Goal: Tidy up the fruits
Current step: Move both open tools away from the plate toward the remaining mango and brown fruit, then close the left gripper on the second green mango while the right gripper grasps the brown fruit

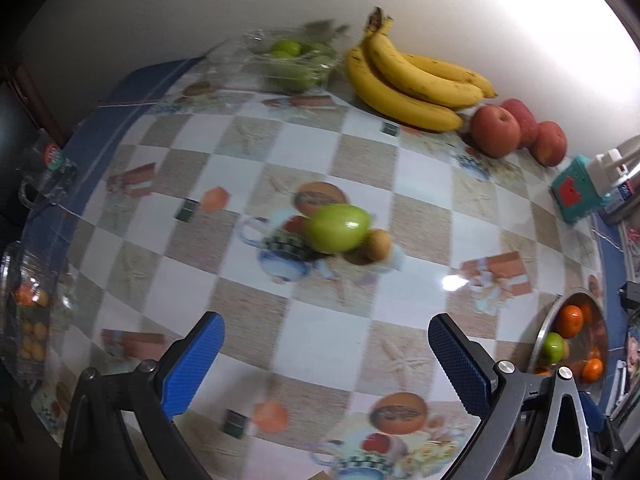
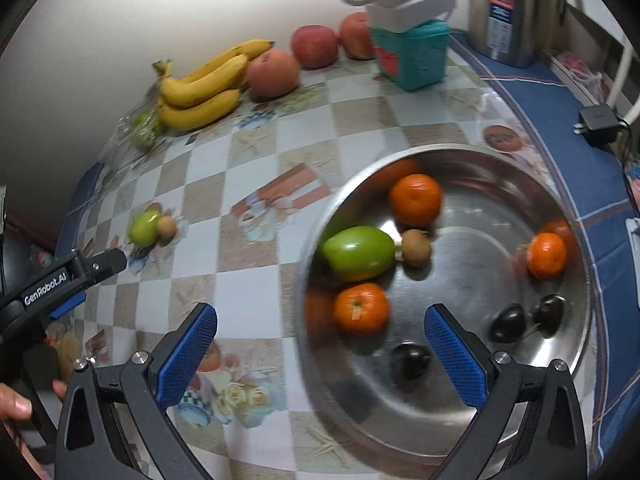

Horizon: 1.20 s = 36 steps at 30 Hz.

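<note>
A green fruit (image 1: 337,227) lies on the checked tablecloth beside a small brown fruit (image 1: 378,243), straight ahead of my open, empty left gripper (image 1: 326,354). The same pair, green fruit (image 2: 145,227) and brown fruit (image 2: 166,226), shows far left in the right wrist view, just beyond the left gripper's dark body. My right gripper (image 2: 320,354) is open and empty over the near rim of a steel bowl (image 2: 568,344). The bowl holds a green fruit (image 2: 359,253), a brown fruit (image 2: 416,247), oranges (image 2: 416,199) and dark plums (image 2: 508,323).
Bananas (image 1: 412,84) and red apples (image 1: 496,130) line the wall, with a clear container of green fruit (image 1: 294,62) to their left. A teal box (image 2: 412,54) with a white adapter, a steel kettle (image 2: 506,8) and a black charger (image 2: 600,122) stand at the right. A clear box (image 1: 30,320) sits at the left edge.
</note>
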Motion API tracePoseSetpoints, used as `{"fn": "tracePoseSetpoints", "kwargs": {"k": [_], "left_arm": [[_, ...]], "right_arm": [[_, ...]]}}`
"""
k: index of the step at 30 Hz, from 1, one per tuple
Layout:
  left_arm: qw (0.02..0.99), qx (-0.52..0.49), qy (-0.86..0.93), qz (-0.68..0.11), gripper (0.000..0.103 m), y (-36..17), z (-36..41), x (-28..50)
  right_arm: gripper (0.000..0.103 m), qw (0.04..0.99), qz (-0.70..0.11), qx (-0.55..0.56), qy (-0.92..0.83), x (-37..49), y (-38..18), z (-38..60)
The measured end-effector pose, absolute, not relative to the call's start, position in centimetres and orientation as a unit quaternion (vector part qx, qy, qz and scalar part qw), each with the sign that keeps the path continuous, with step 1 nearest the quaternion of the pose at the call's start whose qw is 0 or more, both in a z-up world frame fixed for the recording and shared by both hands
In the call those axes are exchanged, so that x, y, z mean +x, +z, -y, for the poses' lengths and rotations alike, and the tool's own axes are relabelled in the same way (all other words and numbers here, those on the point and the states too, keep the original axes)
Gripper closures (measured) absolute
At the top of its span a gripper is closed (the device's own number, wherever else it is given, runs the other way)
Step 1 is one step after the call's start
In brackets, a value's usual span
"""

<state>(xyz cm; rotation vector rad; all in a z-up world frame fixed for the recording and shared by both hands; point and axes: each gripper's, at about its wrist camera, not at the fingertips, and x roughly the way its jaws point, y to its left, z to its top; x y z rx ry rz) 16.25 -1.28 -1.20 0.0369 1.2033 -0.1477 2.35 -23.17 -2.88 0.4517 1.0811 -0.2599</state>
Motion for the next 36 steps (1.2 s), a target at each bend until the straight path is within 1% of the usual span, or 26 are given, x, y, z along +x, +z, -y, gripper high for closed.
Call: {"fn": "tracePoseSetpoints", "kwargs": {"k": [3, 7, 13, 22, 27, 32, 36], "left_arm": [[0.826, 0.028, -0.044, -0.561, 0.000, -1.1, -0.3, 16.7], [0.826, 0.010, -0.036, -0.563, 0.000, -1.2, -2.2, 17.1], [0.829, 0.009, -0.021, -0.559, 0.000, -1.2, -4.0, 17.4], [0.825, -0.013, -0.028, -0.565, 0.000, -1.8, -4.6, 18.4], [0.831, -0.022, -0.042, -0.555, 0.000, -1.8, -4.4, 19.5], [0.837, -0.028, -0.059, -0.544, 0.000, -1.8, -4.2, 20.6], [0.840, -0.046, -0.073, -0.535, 0.001, -2.1, -4.1, 21.7]], "right_arm": [[0.000, 0.825, -0.516, 0.199, -0.118, 2.9, -3.2, 22.2], [0.000, 0.823, -0.524, 0.187, -0.112, 3.7, -3.7, 20.8], [0.000, 0.825, -0.528, 0.171, -0.104, 4.5, -3.9, 19.0], [0.000, 0.828, -0.530, 0.158, -0.090, 5.5, -4.3, 17.2], [0.000, 0.836, -0.519, 0.163, -0.076, 6.6, -3.7, 16.8], [0.000, 0.849, -0.496, 0.172, -0.058, 9.4, -2.6, 15.9], [0.000, 0.851, -0.495, 0.170, -0.043, 11.9, -3.1, 15.1]]}}
